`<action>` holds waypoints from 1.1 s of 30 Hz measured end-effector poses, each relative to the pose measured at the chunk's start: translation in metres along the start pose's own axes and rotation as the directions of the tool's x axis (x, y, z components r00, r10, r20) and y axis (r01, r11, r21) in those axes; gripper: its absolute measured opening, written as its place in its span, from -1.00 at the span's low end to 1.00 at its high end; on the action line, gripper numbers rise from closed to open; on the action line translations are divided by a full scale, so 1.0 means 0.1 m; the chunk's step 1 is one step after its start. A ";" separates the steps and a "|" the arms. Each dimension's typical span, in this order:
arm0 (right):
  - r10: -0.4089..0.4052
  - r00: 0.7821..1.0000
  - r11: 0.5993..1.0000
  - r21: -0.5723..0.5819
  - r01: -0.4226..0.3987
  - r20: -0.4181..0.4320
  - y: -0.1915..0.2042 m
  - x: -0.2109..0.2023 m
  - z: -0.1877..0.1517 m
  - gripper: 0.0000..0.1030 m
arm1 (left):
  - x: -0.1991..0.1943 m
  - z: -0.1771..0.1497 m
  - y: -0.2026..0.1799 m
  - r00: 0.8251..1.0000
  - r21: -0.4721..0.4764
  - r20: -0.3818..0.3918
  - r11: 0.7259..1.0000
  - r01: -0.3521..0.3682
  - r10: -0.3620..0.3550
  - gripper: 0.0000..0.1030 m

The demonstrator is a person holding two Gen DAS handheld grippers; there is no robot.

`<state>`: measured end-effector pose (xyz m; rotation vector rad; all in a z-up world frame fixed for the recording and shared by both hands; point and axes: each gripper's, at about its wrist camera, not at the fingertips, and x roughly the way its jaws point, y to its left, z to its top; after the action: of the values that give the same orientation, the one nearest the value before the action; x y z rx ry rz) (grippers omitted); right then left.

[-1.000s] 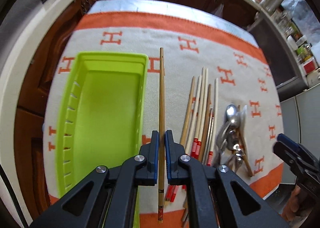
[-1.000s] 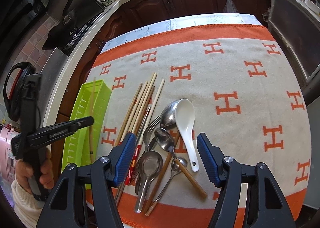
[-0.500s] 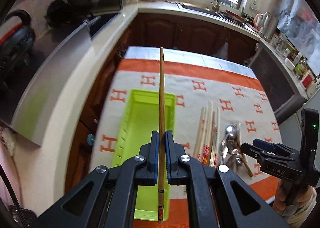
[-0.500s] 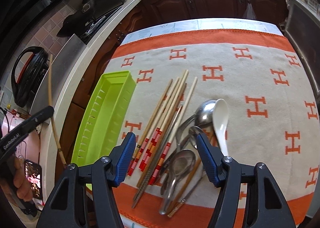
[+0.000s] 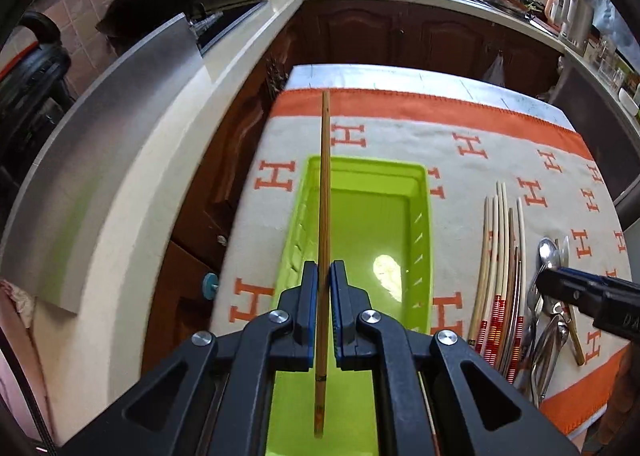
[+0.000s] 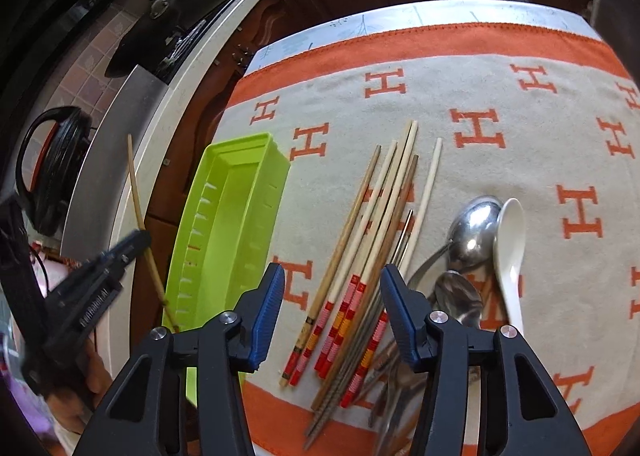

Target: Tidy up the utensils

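Observation:
My left gripper (image 5: 325,288) is shut on a single brown chopstick (image 5: 325,191), held in the air over the left side of the lime green tray (image 5: 424,215). The same chopstick (image 6: 140,215) and the left gripper (image 6: 134,242) show at the left of the right wrist view. My right gripper (image 6: 332,296) hovers above the near ends of a bundle of chopsticks (image 6: 372,248) on the cloth; its jaws are closing, and the pads touch nothing. Metal spoons (image 6: 472,232) and a white ceramic spoon (image 6: 508,244) lie right of the bundle.
An orange and beige cloth (image 6: 500,103) with H marks covers the table. A pale counter edge (image 5: 152,159) with a metal panel runs along the left. Dark wooden cabinets (image 5: 420,39) stand beyond the table. The right gripper (image 5: 592,296) enters the left wrist view at the right.
My left gripper with the chopstick rose and swung left, off the tray's right side to above its left rim. My right gripper shifted left from the spoons to over the chopstick bundle, its jaws narrowing.

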<state>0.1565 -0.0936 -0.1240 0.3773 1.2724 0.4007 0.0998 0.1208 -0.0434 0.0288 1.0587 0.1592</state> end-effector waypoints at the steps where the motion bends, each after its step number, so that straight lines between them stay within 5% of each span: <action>1: 0.000 1.000 1.000 0.012 0.000 -0.008 -0.02 0.05 0.04 -0.05 | 0.06 -0.01 0.00 1.000 -0.005 -0.008 1.000 0.013 -0.013 -0.86; 3: 0.003 1.000 0.999 0.038 -0.002 -0.028 -0.05 0.17 0.12 -0.14 | 0.12 -0.04 -0.01 1.000 -0.003 -0.004 1.000 0.010 -0.010 -0.54; 5: 0.005 0.999 0.999 0.054 -0.002 -0.048 -0.07 0.28 0.19 -0.20 | 0.14 -0.07 -0.02 1.000 -0.006 0.006 1.000 0.011 -0.011 0.04; 7: 0.009 0.998 0.998 0.066 -0.004 -0.069 -0.07 0.40 0.24 -0.27 | 0.12 -0.10 -0.01 0.999 -0.009 0.037 1.000 0.006 -0.005 0.25; 17: -0.028 0.987 0.996 0.077 0.041 -0.156 0.11 0.89 0.32 -0.48 | 0.15 -0.20 0.13 1.000 -0.075 0.017 0.997 0.025 -0.024 0.38; 25: -0.187 0.964 0.980 0.037 0.197 -0.190 0.28 1.02 0.27 -0.61 | 0.15 -0.26 0.35 1.000 -0.151 0.008 0.988 0.023 -0.022 0.50; 33: -0.406 0.910 0.908 -0.149 0.391 -0.089 0.65 1.14 0.11 -0.78 | 0.12 -0.30 0.40 1.000 -0.152 0.008 0.988 -0.016 0.017 0.53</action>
<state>0.1896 0.0176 -0.1853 -0.0223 1.3930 0.1537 0.0749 0.1606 -0.0644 -0.0997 1.0348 0.2546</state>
